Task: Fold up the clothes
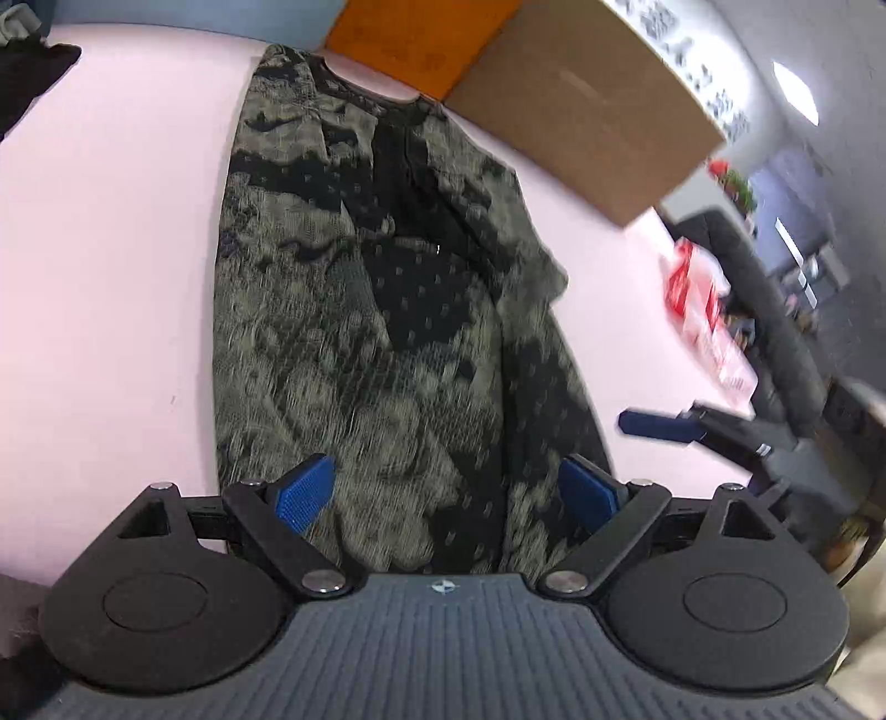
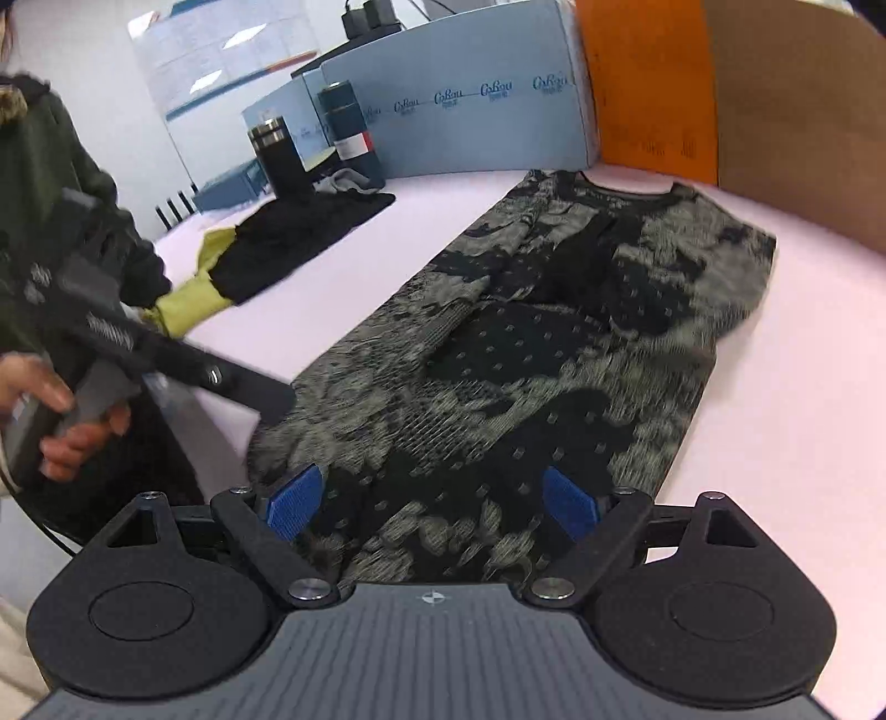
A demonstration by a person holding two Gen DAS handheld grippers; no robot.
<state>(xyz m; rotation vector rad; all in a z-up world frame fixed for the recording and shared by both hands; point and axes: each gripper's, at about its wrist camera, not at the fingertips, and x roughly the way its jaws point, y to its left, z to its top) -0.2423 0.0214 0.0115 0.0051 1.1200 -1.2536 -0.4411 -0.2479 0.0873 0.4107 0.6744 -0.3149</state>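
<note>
A grey and black patterned sweater (image 1: 387, 310) lies lengthwise on the pink table (image 1: 111, 249), sleeves folded in over the body, neckline at the far end. My left gripper (image 1: 446, 493) is open over the sweater's near hem, its blue pads apart on either side of the cloth. My right gripper (image 2: 432, 501) is open over the same hem end of the sweater (image 2: 526, 354). The right gripper also shows in the left wrist view (image 1: 659, 423), at the sweater's right. The left gripper shows in the right wrist view (image 2: 271, 399), held in a hand at the sweater's left edge.
A brown cardboard box (image 1: 581, 105) and an orange board (image 1: 410, 39) stand at the far end of the table. A black and yellow-green garment (image 2: 277, 243) lies at the left, with two dark tumblers (image 2: 282, 155) behind it. A red and white bag (image 1: 703, 310) sits off to the right.
</note>
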